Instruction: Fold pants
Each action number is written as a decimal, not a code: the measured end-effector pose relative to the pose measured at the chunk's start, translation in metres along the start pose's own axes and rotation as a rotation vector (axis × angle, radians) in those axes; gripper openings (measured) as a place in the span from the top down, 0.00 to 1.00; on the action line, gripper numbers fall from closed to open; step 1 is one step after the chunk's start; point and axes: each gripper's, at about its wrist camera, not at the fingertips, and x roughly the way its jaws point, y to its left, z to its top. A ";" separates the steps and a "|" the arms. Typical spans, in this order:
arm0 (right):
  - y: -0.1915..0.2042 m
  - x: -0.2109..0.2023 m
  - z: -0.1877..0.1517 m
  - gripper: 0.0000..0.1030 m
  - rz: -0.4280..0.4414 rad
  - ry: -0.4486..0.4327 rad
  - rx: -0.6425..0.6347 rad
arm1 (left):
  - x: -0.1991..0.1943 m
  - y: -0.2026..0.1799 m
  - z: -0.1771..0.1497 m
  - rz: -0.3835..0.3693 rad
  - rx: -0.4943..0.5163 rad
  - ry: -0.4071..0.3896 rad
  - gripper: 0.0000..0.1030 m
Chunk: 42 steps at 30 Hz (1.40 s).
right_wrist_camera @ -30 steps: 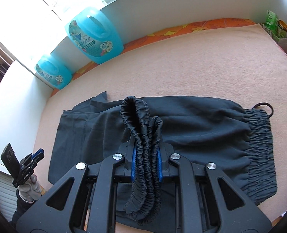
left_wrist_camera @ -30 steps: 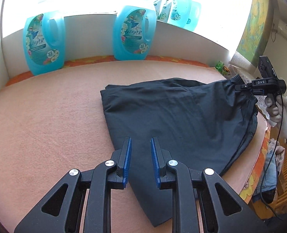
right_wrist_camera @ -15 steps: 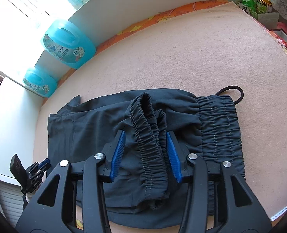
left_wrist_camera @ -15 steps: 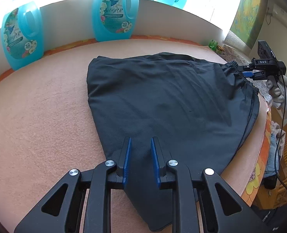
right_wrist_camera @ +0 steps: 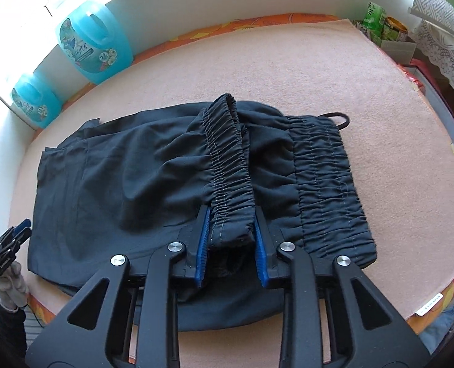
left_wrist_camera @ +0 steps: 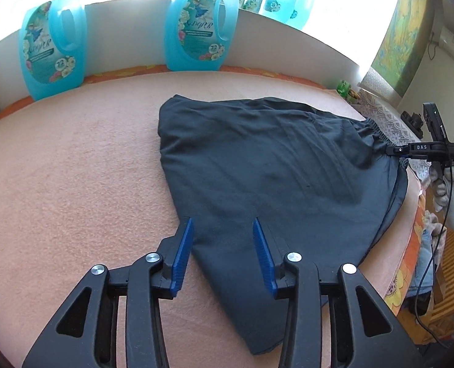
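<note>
Dark pants point(left_wrist_camera: 273, 168) lie folded on the peach blanket point(left_wrist_camera: 73, 168). My left gripper point(left_wrist_camera: 223, 224) hovers over their near corner, its jaws opening with only flat cloth below and nothing pinched. In the right wrist view the pants point(right_wrist_camera: 119, 184) show a gathered waistband point(right_wrist_camera: 328, 184) at the right. A folded-over elastic band point(right_wrist_camera: 227, 159) lies across them. My right gripper point(right_wrist_camera: 231, 211) is closing on that band's near end, and both blue pads touch it. The left wrist view shows the right gripper point(left_wrist_camera: 394, 150) at the pants' far right edge, held by a gloved hand point(left_wrist_camera: 451, 190).
Two blue detergent bottles point(left_wrist_camera: 53, 52) point(left_wrist_camera: 201, 27) stand against the white ledge point(left_wrist_camera: 288, 46) at the back. A green box and a tin point(right_wrist_camera: 380, 21) sit at the far right corner. The blanket's front edge point(right_wrist_camera: 426, 306) runs close to the pants. A cord loop point(right_wrist_camera: 340, 119) sticks out by the waistband.
The right gripper let its jaws go wide, lowered the raised elastic band onto the pants, then narrowed on it again. The left jaws spread apart over the near corner.
</note>
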 end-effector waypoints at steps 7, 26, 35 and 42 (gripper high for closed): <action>0.006 -0.009 0.002 0.73 -0.072 -0.019 -0.030 | -0.008 0.015 -0.018 -0.006 -0.067 0.028 0.57; 0.178 -0.034 0.022 0.49 0.250 -0.141 -0.251 | 0.004 0.004 -0.030 -0.091 -0.164 0.035 0.57; 0.290 0.034 0.028 0.49 0.393 0.011 -0.379 | 0.001 0.007 -0.033 -0.116 -0.217 0.028 0.57; 0.374 0.100 0.018 0.49 0.324 0.156 -0.445 | 0.001 0.009 -0.035 -0.140 -0.240 0.018 0.57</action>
